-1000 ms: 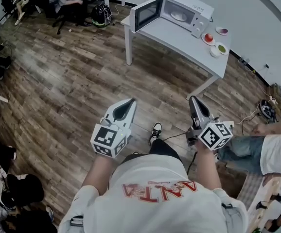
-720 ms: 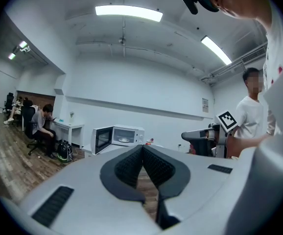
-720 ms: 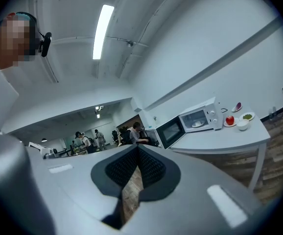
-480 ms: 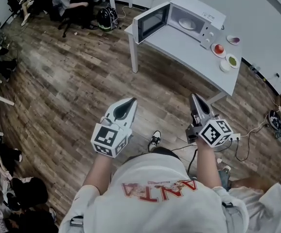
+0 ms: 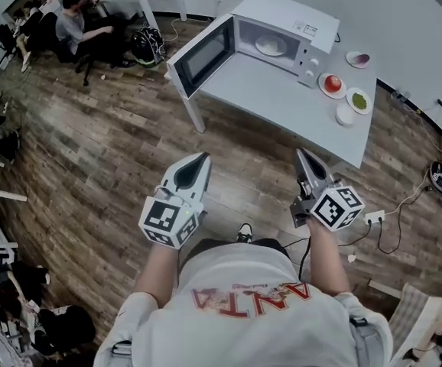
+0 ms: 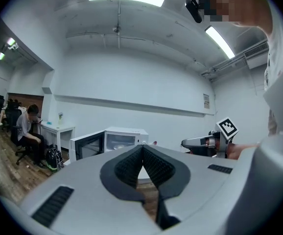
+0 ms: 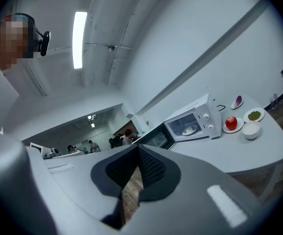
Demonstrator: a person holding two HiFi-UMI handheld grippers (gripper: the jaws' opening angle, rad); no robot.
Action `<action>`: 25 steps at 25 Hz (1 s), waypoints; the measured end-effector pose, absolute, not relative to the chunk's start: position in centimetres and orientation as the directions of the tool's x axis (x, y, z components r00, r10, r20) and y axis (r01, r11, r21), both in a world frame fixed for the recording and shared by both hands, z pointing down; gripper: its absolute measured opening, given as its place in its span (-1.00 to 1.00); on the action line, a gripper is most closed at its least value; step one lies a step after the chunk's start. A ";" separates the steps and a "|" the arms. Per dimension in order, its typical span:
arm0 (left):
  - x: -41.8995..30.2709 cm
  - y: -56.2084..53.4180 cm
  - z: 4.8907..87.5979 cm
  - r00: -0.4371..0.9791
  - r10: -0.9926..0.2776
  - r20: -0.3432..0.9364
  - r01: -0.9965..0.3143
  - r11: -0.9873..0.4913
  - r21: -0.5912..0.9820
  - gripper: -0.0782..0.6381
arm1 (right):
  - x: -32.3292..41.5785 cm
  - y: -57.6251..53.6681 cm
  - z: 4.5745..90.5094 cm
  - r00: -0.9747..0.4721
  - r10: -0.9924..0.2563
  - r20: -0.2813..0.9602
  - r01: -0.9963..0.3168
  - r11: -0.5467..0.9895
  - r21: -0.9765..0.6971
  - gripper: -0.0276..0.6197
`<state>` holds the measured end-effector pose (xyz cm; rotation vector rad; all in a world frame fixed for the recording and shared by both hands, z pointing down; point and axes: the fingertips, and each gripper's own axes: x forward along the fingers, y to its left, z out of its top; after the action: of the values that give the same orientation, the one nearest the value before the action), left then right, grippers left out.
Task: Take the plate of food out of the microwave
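On the table point(image 5: 282, 102) the microwave point(image 5: 290, 15) stands open, plate point(image 5: 271, 46) inside; left gripper point(image 5: 203, 159), right gripper point(image 5: 302, 154) closed, empty.

one readable word
red block letters point(image 5: 251, 300) spelling "anta" on the person's white fabric t-shirt point(image 5: 229, 335), seen upside down.

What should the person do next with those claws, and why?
Probably step closer to the table: the microwave stands open with the plate inside, but the left claw and right claw, both shut and empty, are far short of it.
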<state>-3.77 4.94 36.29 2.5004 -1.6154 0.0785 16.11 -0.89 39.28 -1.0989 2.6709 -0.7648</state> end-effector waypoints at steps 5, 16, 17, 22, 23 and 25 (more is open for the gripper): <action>-2.4 -0.2 37.1 0.438 -0.886 0.155 -0.899 -0.425 0.111 -0.76 | 17.2 -5.2 40.6 -0.706 -0.706 0.064 -0.617 0.568 -0.544 -0.91; -2.2 -11.1 38.1 0.518 -0.841 0.156 -0.855 -0.502 0.134 -0.76 | 18.7 -14.8 41.4 -0.618 -0.781 0.094 -0.685 0.476 -0.552 -0.91; -2.6 -12.3 38.2 0.526 -0.837 0.154 -0.850 -0.509 0.139 -0.76 | 18.4 -15.7 41.3 -0.613 -0.784 0.098 -0.690 0.471 -0.550 -0.91; -5.1 -18.3 39.3 0.562 -0.812 0.158 -0.826 -0.541 0.156 -0.76 | 15.7 -20.8 41.7 -0.579 -0.805 0.133 -0.722 0.429 -0.543 -0.91; -5.7 -19.5 39.7 0.568 -0.807 0.163 -0.822 -0.546 0.160 -0.76 | 14.9 -21.8 42.0 -0.573 -0.807 0.140 -0.724 0.420 -0.547 -0.91; -6.6 -21.6 40.4 0.584 -0.794 0.168 -0.811 -0.560 0.170 -0.76 | 13.3 -23.8 42.6 -0.568 -0.809 0.154 -0.729 0.406 -0.552 -0.91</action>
<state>-6.60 -21.65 40.40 2.5860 -1.3326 0.1053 13.33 -23.80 42.61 -1.3849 2.5164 -0.8800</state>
